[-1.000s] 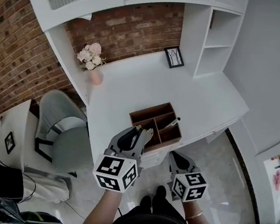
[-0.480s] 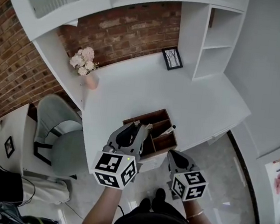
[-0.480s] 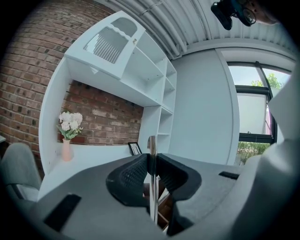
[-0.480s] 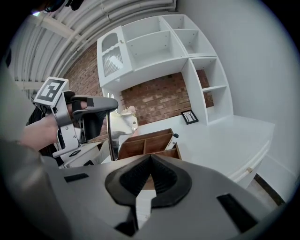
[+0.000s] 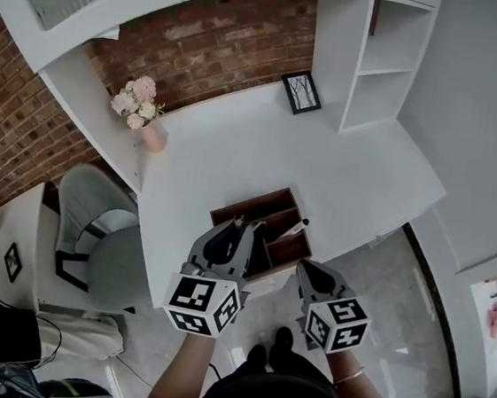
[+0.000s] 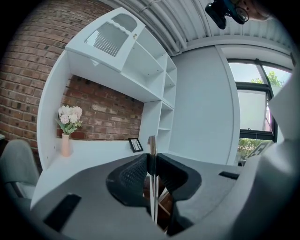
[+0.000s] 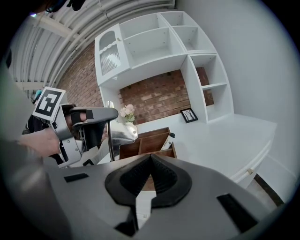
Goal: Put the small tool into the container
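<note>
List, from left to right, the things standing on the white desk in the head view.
Pink vase of pale flowers → brown wooden divided container → white open shelf unit.

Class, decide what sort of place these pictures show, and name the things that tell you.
Probably a home study or office nook: a white built-in desk with open white shelves against a red brick wall, a grey padded chair beside it, and a small black-framed picture on the desktop.
</note>
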